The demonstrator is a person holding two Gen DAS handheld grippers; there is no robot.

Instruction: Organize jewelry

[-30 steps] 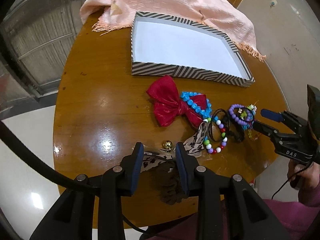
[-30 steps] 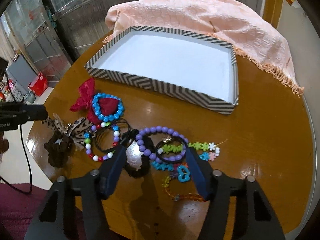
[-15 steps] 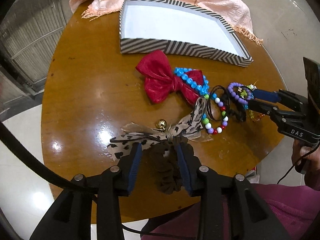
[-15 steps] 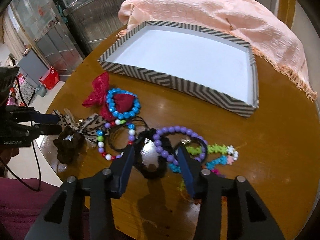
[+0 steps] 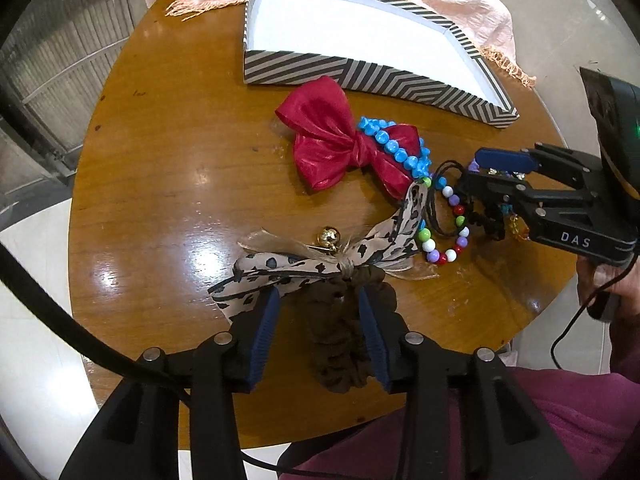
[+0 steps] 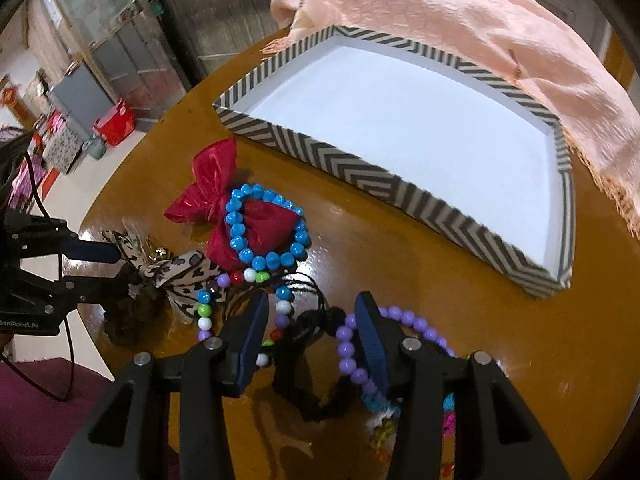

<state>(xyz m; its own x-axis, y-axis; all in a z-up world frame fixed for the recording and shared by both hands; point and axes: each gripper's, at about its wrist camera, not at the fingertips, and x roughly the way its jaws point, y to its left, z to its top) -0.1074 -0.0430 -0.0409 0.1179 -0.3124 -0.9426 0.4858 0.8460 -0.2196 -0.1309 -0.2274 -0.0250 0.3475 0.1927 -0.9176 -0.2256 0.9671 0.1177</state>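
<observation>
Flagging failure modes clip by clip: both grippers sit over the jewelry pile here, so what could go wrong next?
1. The left gripper straddles the brown scrunchie, which appears tied to the leopard bow; its tail lies by the multicolor bracelet, so lifting may drag that.
2. The right gripper is open over tangled black cords and the purple bracelet; closing could grab several pieces.

Round wood table (image 5: 168,152) w/ striped tray (image 5: 360,76), scarf (image 6: 460,20), jewelry.
</observation>
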